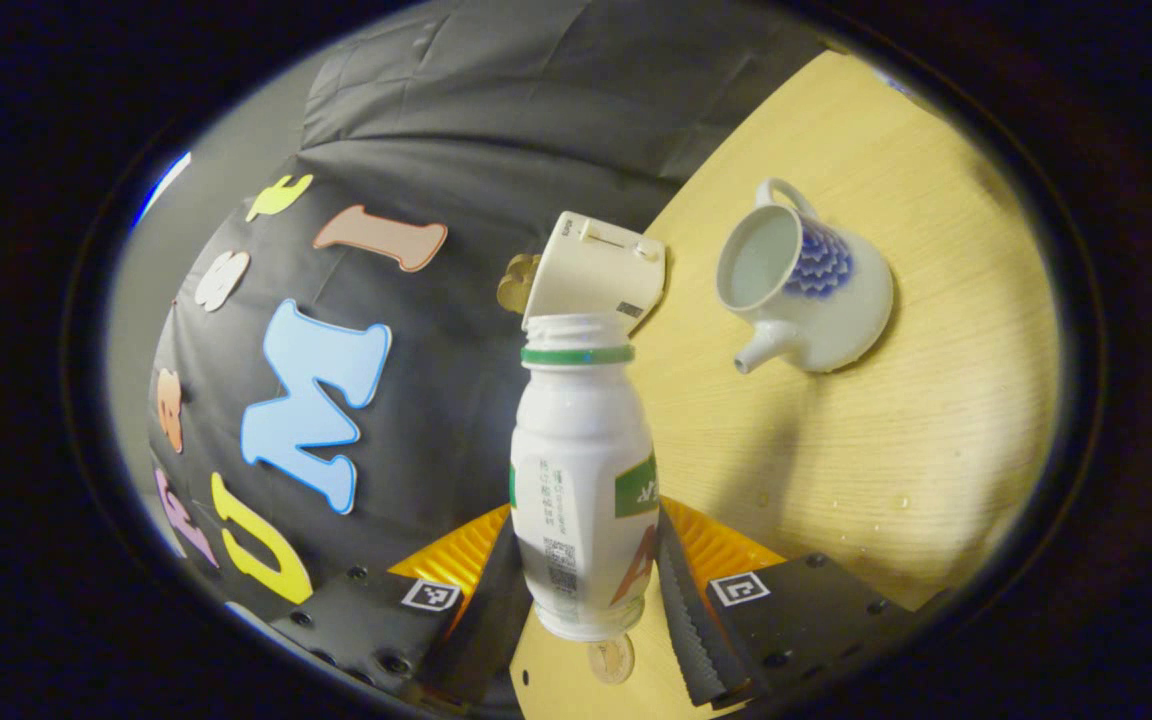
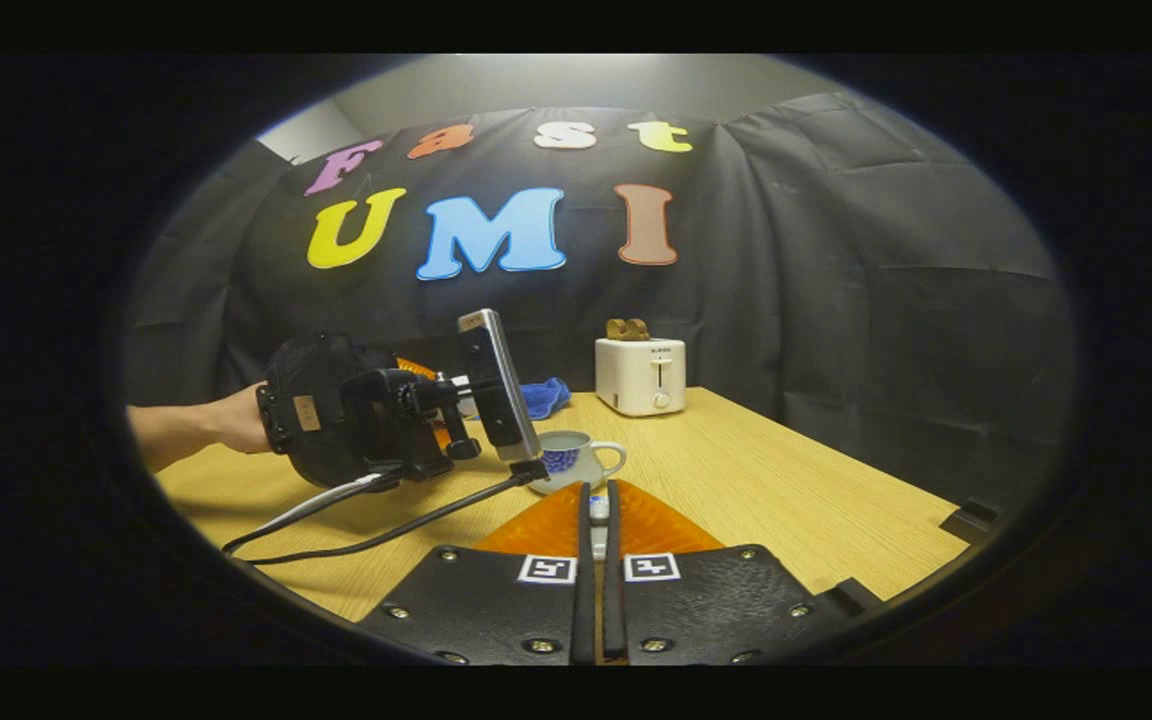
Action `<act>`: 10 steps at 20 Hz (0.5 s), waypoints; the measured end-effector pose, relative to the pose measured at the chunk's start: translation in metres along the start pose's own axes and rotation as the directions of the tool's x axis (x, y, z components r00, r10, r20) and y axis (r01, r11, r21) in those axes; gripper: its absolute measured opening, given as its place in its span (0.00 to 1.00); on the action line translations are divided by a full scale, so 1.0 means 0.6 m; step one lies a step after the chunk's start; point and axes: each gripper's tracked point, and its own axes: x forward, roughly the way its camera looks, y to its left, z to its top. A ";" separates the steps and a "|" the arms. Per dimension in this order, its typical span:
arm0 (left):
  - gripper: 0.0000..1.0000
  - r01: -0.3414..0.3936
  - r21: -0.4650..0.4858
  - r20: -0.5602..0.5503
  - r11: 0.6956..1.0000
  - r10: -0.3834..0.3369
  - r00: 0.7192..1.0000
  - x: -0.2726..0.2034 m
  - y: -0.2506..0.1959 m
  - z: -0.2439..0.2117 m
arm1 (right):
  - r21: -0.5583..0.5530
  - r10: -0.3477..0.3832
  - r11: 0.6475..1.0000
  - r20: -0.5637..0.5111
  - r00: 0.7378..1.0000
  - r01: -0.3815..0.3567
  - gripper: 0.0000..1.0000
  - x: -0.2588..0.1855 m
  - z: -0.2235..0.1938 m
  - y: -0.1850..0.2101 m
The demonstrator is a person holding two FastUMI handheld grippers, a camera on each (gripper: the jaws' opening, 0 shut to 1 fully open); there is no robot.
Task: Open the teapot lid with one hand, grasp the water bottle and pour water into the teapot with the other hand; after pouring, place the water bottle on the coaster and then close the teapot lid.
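Observation:
My left gripper (image 1: 586,520) is shut on a white water bottle (image 1: 581,460) with a green neck ring and an uncapped mouth, held tilted above the table. The white teapot (image 1: 804,290), blue-patterned, stands lidless to the bottle's right, its spout toward the bottle. In the right gripper view the teapot (image 2: 576,458) stands just past my right gripper (image 2: 598,490), whose fingers are closed on a small white piece, apparently the teapot lid (image 2: 596,510). A hand holds the left gripper (image 2: 336,420) at left above the table.
A white toaster (image 2: 641,375) with toast stands at the back by the black wall, a blue cloth (image 2: 541,395) to its left. A small round tan disc (image 1: 611,660) lies on the wooden table (image 1: 886,430) under the bottle. Water drops dot the wood nearby. Cables trail from the left gripper.

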 end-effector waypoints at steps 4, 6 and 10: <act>0.82 -0.001 0.081 0.003 0.997 0.001 1.000 0.006 0.003 0.010 | 0.009 -0.007 1.000 -0.008 1.000 0.007 0.04 -0.001 -0.006 -0.008; 0.82 -0.003 0.128 0.006 0.992 0.002 1.000 0.011 0.005 0.017 | 0.008 -0.009 1.000 -0.010 1.000 0.009 0.03 0.000 -0.007 -0.010; 0.82 -0.013 0.211 0.015 0.977 0.010 1.000 0.007 0.011 0.028 | 0.012 -0.015 1.000 -0.007 1.000 0.015 0.00 -0.003 -0.006 -0.015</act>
